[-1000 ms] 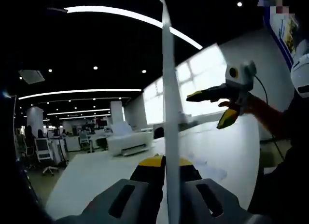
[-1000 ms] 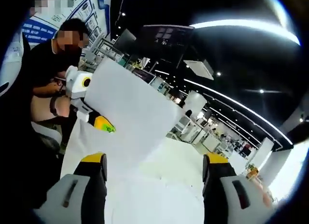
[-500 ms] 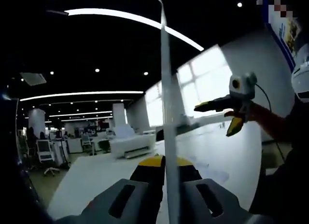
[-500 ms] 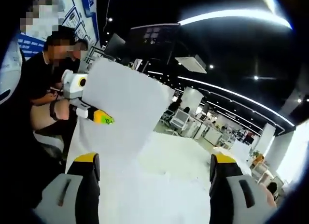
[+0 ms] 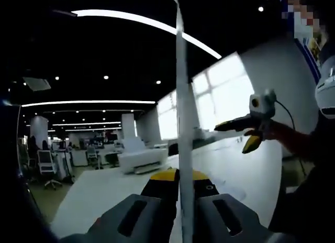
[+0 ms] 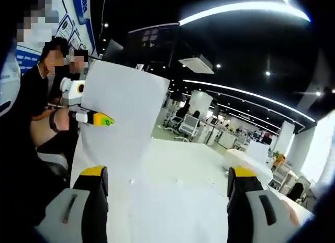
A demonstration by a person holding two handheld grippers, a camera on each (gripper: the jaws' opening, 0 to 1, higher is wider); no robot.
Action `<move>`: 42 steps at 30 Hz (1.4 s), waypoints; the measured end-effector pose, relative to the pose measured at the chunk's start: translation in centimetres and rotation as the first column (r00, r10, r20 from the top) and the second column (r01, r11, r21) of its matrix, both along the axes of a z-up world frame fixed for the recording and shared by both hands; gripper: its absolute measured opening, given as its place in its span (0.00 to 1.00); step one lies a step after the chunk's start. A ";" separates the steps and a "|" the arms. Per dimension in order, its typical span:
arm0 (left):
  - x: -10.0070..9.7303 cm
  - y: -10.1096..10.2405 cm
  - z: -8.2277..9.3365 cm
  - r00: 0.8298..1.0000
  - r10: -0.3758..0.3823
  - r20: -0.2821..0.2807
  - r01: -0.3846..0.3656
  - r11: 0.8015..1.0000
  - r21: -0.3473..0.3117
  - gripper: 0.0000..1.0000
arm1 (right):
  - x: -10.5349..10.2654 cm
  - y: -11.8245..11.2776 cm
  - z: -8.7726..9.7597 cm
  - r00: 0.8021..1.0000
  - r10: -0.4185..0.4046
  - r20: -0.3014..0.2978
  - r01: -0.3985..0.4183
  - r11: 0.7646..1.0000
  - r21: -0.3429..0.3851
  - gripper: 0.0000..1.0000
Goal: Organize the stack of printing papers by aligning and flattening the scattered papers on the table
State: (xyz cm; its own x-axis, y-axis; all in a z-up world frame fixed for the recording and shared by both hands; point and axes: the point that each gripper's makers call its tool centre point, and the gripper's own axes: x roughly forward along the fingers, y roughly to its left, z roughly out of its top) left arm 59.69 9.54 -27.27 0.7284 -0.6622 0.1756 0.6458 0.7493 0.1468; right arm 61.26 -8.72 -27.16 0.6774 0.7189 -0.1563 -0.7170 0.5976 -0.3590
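In the left gripper view the printing papers (image 5: 181,96) stand edge-on as a thin white upright strip, clamped between my left gripper's (image 5: 180,176) yellow-tipped jaws. In the right gripper view the same papers (image 6: 123,117) face me as a broad white sheet held upright above the white table (image 6: 183,169), with the left gripper (image 6: 104,120) pinching their left edge. My right gripper (image 6: 167,175) has its jaws spread wide with nothing between them, short of the papers. It also hangs open in the air at the right of the papers (image 5: 246,134).
A white printer (image 5: 141,155) sits on the far part of the table (image 5: 104,188). Office desks and chairs (image 5: 47,167) fill the room behind. People (image 6: 42,91) sit close by the table's left side. A hand and forearm (image 5: 285,135) carry the right gripper.
The right gripper has drifted a little to the right and lower in the left gripper view, and its own view has swung accordingly. The papers stay clamped upright in the left gripper.
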 end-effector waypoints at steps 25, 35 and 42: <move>-0.2 -0.6 0.2 0.997 -0.070 -0.030 0.067 0.994 -0.086 0.06 | 1.9 -2.4 -2.3 0.994 -0.074 -0.078 0.078 0.996 0.050 0.90; 0.2 -0.2 -0.5 0.996 -0.073 -0.058 0.066 0.991 -0.119 0.06 | 1.7 -2.3 -2.1 0.995 -0.068 -0.077 0.073 0.996 0.060 0.90; 0.2 -0.4 -1.3 0.996 -0.072 -0.060 0.066 0.993 -0.102 0.06 | 1.6 -2.3 -2.4 0.994 -0.072 -0.079 0.076 0.996 0.049 0.90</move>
